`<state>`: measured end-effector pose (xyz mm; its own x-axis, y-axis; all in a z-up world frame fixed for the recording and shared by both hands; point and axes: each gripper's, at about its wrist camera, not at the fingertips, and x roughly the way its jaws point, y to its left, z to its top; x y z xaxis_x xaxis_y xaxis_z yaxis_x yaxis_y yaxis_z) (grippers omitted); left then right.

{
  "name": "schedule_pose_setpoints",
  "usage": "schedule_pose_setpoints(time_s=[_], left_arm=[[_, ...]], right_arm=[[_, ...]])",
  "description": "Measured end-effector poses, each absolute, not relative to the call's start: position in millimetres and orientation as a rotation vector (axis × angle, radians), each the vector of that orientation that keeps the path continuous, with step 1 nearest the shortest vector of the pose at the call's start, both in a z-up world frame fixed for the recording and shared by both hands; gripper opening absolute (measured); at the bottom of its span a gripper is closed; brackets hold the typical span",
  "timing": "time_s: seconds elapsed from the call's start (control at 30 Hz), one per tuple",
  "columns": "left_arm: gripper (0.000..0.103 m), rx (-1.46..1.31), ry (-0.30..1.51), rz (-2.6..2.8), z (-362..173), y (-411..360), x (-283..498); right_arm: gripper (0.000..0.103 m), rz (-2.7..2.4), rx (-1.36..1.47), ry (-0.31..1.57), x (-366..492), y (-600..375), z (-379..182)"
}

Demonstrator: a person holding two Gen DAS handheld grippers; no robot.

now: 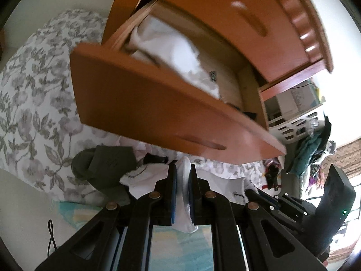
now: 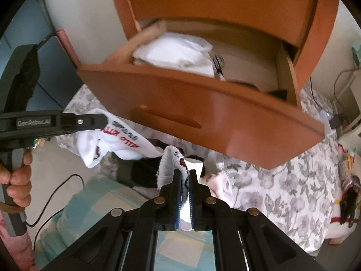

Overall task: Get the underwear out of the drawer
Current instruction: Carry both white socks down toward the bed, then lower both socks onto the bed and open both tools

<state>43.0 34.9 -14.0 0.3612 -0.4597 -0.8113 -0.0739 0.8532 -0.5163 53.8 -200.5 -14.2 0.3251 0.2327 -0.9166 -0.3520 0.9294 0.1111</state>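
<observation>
A white pair of underwear point(image 2: 126, 140) with red and black print hangs stretched between my two grippers, below the front of the open drawer point(image 2: 203, 113). My left gripper point(image 1: 183, 176) is shut on one edge of the underwear point(image 1: 144, 178); from the right wrist it shows at the left point(image 2: 101, 122), held by a hand point(image 2: 15, 180). My right gripper point(image 2: 185, 176) is shut on the other, bunched edge, and its fingers appear low at the right point(image 1: 255, 193) in the left wrist view. Folded white clothes point(image 1: 171, 52) lie inside the orange wooden drawer point(image 1: 158, 113).
A floral bedspread point(image 1: 33, 90) lies under and beside the drawer. A dark green garment point(image 1: 106, 164) rests on it near my left gripper. A white laundry basket point(image 1: 293, 124) and a heap of clothes point(image 1: 311, 151) stand at the right. A black cable point(image 2: 56, 192) trails on the floor.
</observation>
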Motion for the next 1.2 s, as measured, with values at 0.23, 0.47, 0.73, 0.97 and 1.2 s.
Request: schedule_pose_setpoints(time_s=[0.23,0.47,0.73,0.97,1.2], left_arm=[[0.009,-0.520,1.271,-0.225,-49.0,34.3,51.0],[0.009,-0.516,1.334,-0.197,-78.6,34.4,58.9],[0.009,-0.508,1.404,-0.176,-105.9,30.4,64.9],[0.009,-0.508,1.457,-0.150,-120.6,29.3,66.5],[0.026,-0.496,1.470,-0.136,-122.0,29.0,66.4]], right_arm=[[0.006,0.323,-0.089,1.262,64.9,-210.8,-52.2],[0.007,0.300,-0.083,1.321,69.6,-210.0,-77.3],[0.007,0.309,-0.081,1.376,74.7,-204.5,-101.0],[0.008,0.309,-0.073,1.410,76.3,-202.2,-113.0],[0.010,0.293,-0.072,1.417,76.8,-204.0,-110.8]])
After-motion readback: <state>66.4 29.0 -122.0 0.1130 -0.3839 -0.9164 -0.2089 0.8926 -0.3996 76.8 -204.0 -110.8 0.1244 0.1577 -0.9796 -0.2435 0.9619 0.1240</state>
